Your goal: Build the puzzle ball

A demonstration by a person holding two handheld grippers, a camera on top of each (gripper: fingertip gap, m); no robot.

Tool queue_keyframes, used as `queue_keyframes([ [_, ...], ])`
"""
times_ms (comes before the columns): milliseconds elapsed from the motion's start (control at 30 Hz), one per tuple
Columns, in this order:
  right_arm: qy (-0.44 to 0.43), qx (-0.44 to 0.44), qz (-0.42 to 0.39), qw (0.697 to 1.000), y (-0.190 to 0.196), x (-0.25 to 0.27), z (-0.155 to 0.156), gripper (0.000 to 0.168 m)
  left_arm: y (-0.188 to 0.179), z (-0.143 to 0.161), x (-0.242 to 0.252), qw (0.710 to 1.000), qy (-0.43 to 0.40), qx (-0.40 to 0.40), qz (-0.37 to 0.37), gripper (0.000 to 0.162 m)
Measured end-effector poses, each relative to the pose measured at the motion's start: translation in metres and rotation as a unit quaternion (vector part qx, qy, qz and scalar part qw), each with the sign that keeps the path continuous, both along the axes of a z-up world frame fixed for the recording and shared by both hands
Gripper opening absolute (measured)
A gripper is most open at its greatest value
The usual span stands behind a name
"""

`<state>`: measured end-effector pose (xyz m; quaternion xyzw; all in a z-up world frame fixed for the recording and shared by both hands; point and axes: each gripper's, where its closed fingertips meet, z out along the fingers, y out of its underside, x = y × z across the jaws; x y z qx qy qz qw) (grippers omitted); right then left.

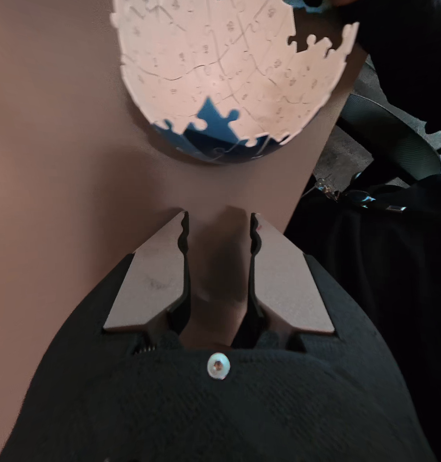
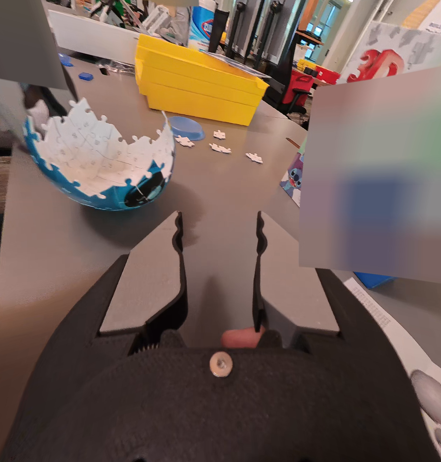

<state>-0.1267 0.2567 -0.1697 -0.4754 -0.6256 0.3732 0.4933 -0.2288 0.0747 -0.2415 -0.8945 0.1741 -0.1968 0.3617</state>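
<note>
The half-built puzzle ball (image 2: 99,160) is an open bowl, blue outside and white inside, with a jagged rim. It rests tilted on the grey table (image 2: 214,195). In the left wrist view the ball (image 1: 227,65) lies ahead of my left gripper (image 1: 219,217), which is open, empty and apart from it. My right gripper (image 2: 219,220) is open and empty, to the right of the ball and closer to me. Several loose white pieces (image 2: 219,148) lie farther back on the table.
A blue dish (image 2: 187,127) sits by the loose pieces. A stack of yellow bins (image 2: 202,87) stands behind them. A printed box (image 2: 293,180) and a paper sheet (image 2: 379,317) lie at the right. The table edge (image 1: 312,172) runs at the right, with dark clothing beyond it. One gripper's finger ends stand about 25 cm off the other's.
</note>
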Motion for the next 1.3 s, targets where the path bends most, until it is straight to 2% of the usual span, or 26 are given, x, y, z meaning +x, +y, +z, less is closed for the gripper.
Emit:
queue_keyframes([
  [100, -0.001, -0.014, 0.036, 0.999, -0.015, 0.0, 0.002, 0.056, 0.007, 0.0, -0.022, 1.0, 0.001, 0.002, 0.024, 0.046],
  [200, -0.011, -0.042, 0.107, 0.993, -0.042, 0.002, 0.001, 0.049, 0.016, -0.001, -0.043, 0.999, 0.004, -0.001, 0.043, 0.045],
  [300, -0.024, -0.055, 0.153, 0.986, -0.061, 0.001, -0.002, 0.052, 0.024, 0.0, -0.056, 0.998, -0.01, -0.018, 0.054, 0.041],
  [400, -0.045, -0.084, 0.183, 0.978, -0.073, -0.004, -0.007, 0.056, 0.027, 0.001, -0.058, 0.997, -0.028, -0.045, 0.054, 0.043],
  [533, -0.087, -0.086, 0.179, 0.976, -0.076, -0.013, -0.022, 0.059, 0.032, -0.001, -0.07, 0.996, 0.002, -0.046, 0.073, 0.043],
  [900, -0.077, -0.048, 0.261, 0.961, -0.112, 0.003, -0.02, 0.055, 0.028, 0.002, -0.088, 0.993, 0.051, -0.046, 0.099, 0.045],
  [1000, -0.07, -0.063, 0.279, 0.956, -0.117, 0.007, -0.016, 0.052, 0.023, 0.006, -0.09, 0.993, 0.046, -0.041, 0.105, 0.046],
  [1300, -0.06, -0.068, 0.216, 0.972, -0.084, 0.0, -0.014, 0.054, 0.01, 0.005, -0.081, 0.994, 0.026, -0.036, 0.097, 0.046],
])
